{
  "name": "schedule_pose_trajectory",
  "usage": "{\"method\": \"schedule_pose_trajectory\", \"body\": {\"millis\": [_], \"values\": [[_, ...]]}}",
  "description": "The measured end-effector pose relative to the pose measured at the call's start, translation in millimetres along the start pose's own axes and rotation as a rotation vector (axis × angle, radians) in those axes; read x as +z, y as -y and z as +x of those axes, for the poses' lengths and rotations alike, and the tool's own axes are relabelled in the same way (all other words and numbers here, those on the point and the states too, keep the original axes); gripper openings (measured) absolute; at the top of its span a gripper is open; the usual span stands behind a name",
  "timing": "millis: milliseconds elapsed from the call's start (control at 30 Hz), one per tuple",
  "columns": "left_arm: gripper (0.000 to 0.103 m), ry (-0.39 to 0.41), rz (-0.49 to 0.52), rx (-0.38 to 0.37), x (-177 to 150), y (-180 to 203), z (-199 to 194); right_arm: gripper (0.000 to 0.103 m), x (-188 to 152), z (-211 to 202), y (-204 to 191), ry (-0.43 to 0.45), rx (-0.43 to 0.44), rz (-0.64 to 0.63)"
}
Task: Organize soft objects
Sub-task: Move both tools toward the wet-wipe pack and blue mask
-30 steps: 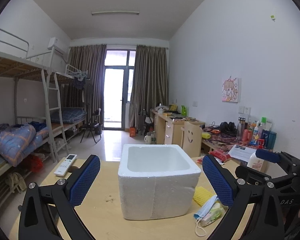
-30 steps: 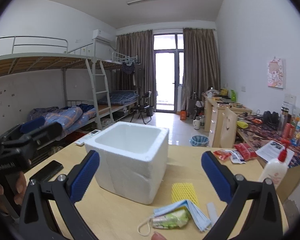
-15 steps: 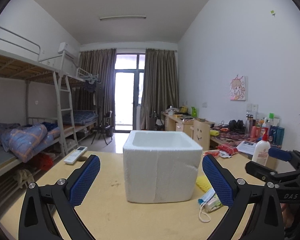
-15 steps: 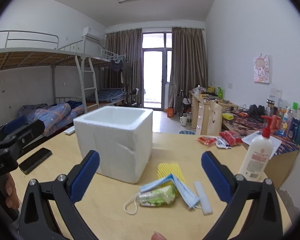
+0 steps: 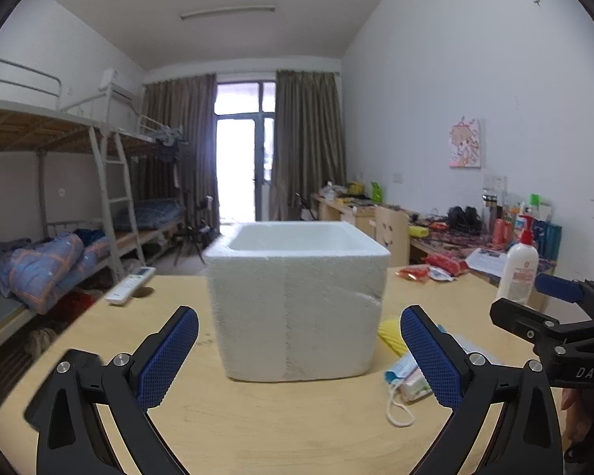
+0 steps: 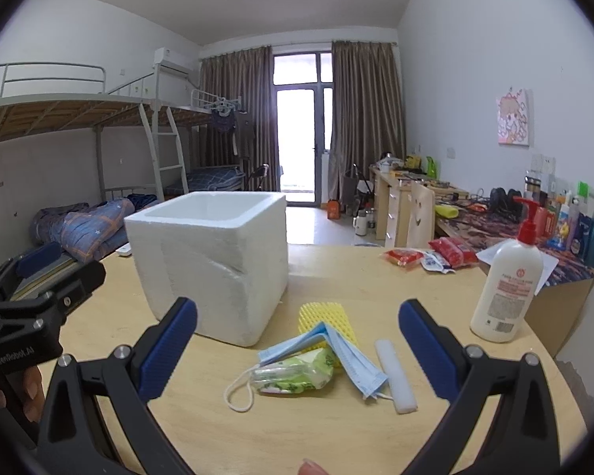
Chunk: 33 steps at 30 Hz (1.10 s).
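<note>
Setting: a dorm room with bunk beds (image 6: 79, 118) along the left wall, curtains (image 6: 360, 118) at a far glass door, and desks (image 6: 400, 194) on the right.
Table: a round wooden table (image 6: 336, 277) fills the near part of both views.
Left gripper: the left gripper (image 5: 299, 350) is released, its blue pads wide apart with nothing between them, low over the near edge of the table and facing the box. In the right wrist view its black body shows at the far left, held by a hand (image 6: 4, 392).
Right gripper: the right gripper (image 6: 297, 346) is also released and empty, its pads spread wide, hovering above the small pile of soft things.
Box: a white foam box (image 5: 297, 301) stands upright and open-topped near the table's middle; its inside is hard to see from this low angle.
Soft things: just right of the box lie a yellow foam net (image 6: 328, 316), a blue face mask (image 6: 336, 350) with white loops, and a green tissue pack (image 6: 297, 370). The mask lies partly over the net and the pack; all three touch.
Foam strip: a white foam strip (image 6: 394, 374) lies flat just right of the mask.
Bottle: a white pump bottle (image 6: 507, 281) with a red pump stands upright to the right, apart from the pile.
Snacks: red snack packets (image 6: 427, 255) lie on the far right part of the table.
Remote: a white remote (image 5: 130, 285) rests at the table's far left edge.
</note>
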<state>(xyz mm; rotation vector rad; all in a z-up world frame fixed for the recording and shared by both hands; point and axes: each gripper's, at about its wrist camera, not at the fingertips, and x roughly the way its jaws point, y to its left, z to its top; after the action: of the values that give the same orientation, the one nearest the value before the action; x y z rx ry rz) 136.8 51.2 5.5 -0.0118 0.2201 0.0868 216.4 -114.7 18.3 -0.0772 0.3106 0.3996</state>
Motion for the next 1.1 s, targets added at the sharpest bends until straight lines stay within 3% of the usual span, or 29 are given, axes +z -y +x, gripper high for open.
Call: {"method": "schedule_pose_trajectory", "body": {"millis": [533, 1100], "values": [[0.102, -0.099, 0.049, -0.198, -5, 51, 43, 0.103, -17, -8, 54, -0.058, -0.119, 0.039], [0.102, -0.314, 0.144, -0.361, -27, 93, 81, 0.103, -32, 16, 73, -0.186, -0.090, 0.039]]}}
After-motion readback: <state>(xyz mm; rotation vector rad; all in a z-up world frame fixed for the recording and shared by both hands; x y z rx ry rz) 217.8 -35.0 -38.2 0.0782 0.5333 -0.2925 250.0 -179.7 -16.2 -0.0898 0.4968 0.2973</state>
